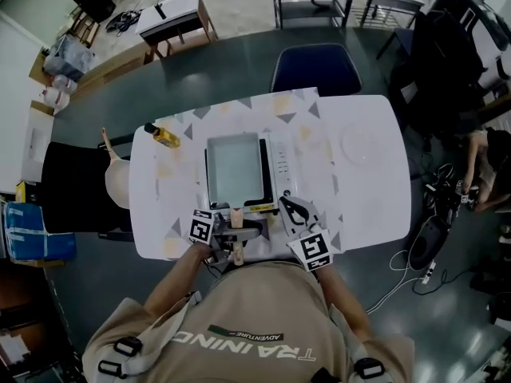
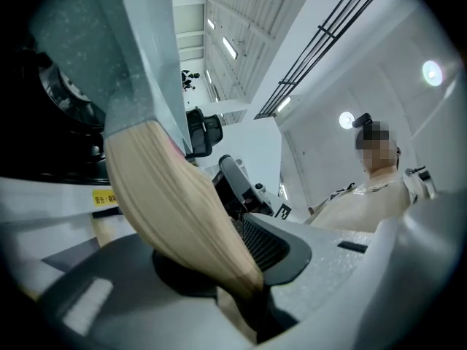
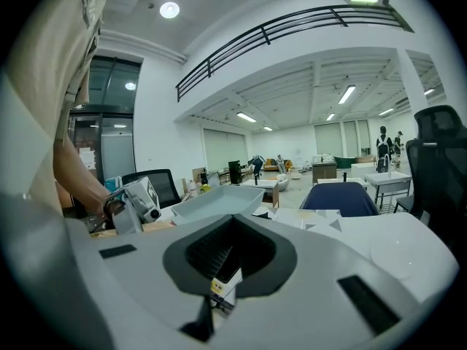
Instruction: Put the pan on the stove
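A square grey pan (image 1: pixel 234 166) rests on the portable stove (image 1: pixel 281 162) in the middle of the white table (image 1: pixel 367 206). Its wooden handle (image 1: pixel 238 214) points toward me. My left gripper (image 1: pixel 237 231) is shut on that handle at the table's near edge. In the left gripper view the pale handle (image 2: pixel 182 210) runs down between the jaws, with the pan's grey side (image 2: pixel 142 57) above. My right gripper (image 1: pixel 289 206) sits at the stove's front right corner, jaws together, holding nothing. The right gripper view shows the pan (image 3: pixel 219 201) left of centre.
A small bottle of yellow oil (image 1: pixel 165 137) lies at the table's far left. A clear round plate (image 1: pixel 357 144) sits at the right. A blue chair (image 1: pixel 315 69) stands beyond the far edge. My body is close against the near edge.
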